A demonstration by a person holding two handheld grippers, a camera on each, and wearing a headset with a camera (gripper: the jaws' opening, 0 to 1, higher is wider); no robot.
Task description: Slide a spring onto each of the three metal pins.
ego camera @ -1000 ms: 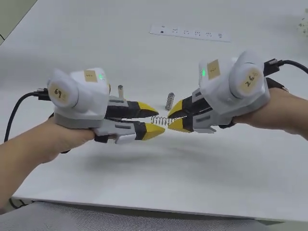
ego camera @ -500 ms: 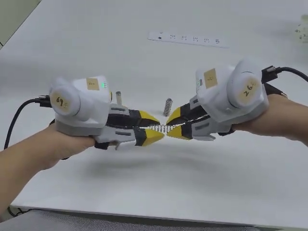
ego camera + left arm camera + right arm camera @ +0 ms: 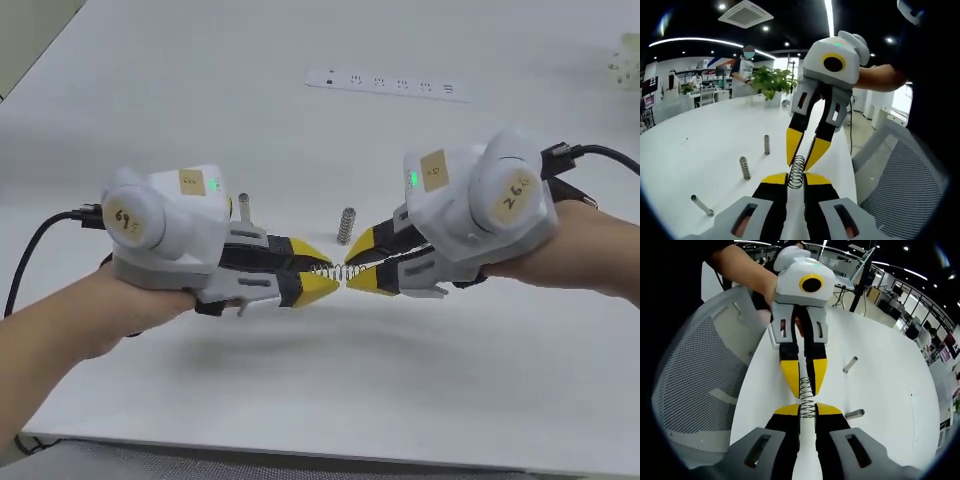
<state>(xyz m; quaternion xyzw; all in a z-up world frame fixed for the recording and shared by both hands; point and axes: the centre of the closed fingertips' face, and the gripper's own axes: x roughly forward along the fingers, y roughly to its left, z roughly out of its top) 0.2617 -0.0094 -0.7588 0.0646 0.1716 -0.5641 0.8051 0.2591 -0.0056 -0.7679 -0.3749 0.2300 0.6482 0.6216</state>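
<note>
Left tongs (image 3: 796, 179): closed on one end of the loose spring (image 3: 337, 270).
Right tongs (image 3: 807, 411): closed on the other end of the same spring. The two pairs of yellow tips point at each other and almost touch.
Loose spring: it hangs in the air between your two tongs, lying sideways, above the table (image 3: 400, 380) and just in front of the pins. It is not on a pin yet.
Done pin (image 3: 346, 226): it stands just behind the tips and has a spring on it.
Bare pin (image 3: 243, 207): it stands just behind your left tongs with nothing on it.
Third pin (image 3: 766, 144): in the left gripper view it stands past the done pin. It is too small to tell if it has a spring.
How far along: I think you are about one third done, and maybe more if the third pin is filled.
Left to do: the bare pin needs a spring for sure. The one you hold looks meant for it.
Next step, my guess: one pair of tongs lets go, so an open end of the spring can drop over the pin.
Boxes or trays: the pins stand right on the white table and are not in anything.
</note>
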